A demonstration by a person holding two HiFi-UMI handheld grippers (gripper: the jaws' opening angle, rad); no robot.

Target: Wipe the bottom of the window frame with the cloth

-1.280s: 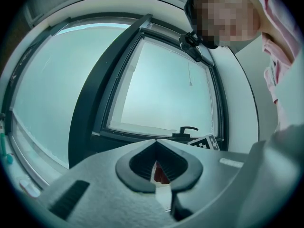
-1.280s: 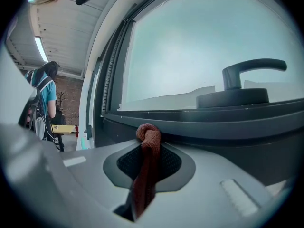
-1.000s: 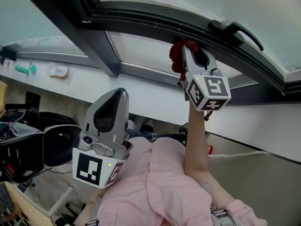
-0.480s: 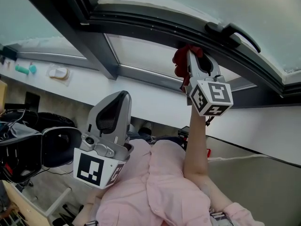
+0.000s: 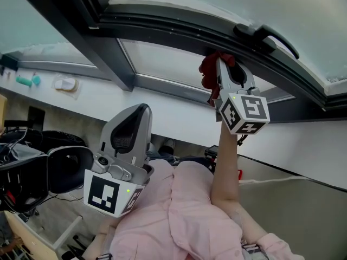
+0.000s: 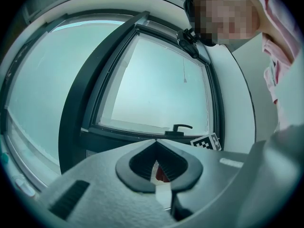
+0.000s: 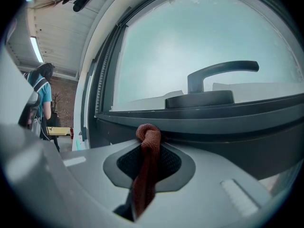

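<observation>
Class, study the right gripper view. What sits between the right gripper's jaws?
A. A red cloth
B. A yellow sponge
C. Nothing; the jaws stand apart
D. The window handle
A: the right gripper is shut on the red cloth, whose bunched end pokes up by the dark window frame, below the handle.
</observation>
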